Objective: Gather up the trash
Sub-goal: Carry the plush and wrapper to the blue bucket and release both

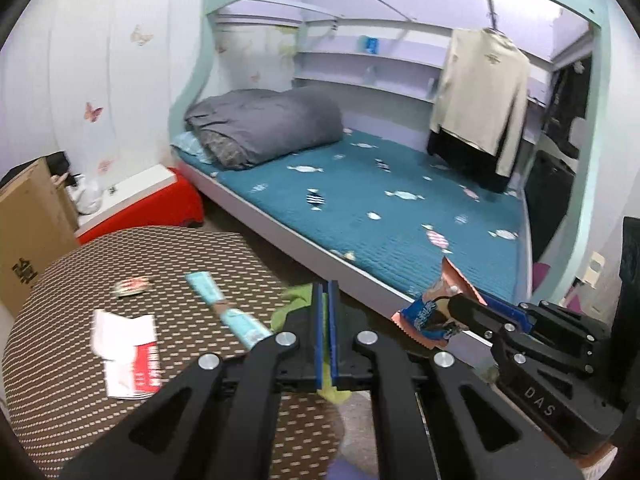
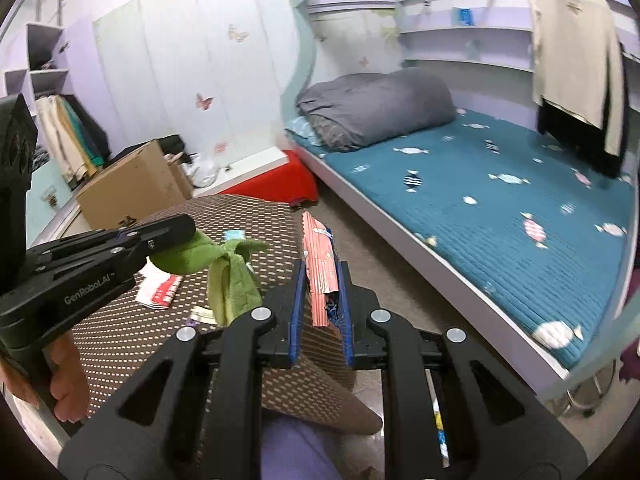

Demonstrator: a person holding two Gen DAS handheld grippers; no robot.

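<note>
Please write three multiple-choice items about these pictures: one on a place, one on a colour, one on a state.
1. Where does the long light-blue wrapper lie?
A. on the bed
B. on the round table
C. on the floor

2. What colour is the cloth in the left gripper?
A. green
B. red
C. white

3. How is the right gripper?
A. open and empty
B. shut on nothing
C. shut on a snack wrapper

Answers:
1 B, it rests on the patterned tabletop.
2 A, green fabric hangs from the jaws.
3 C, the striped pink wrapper sits pinched between the jaws.
</note>
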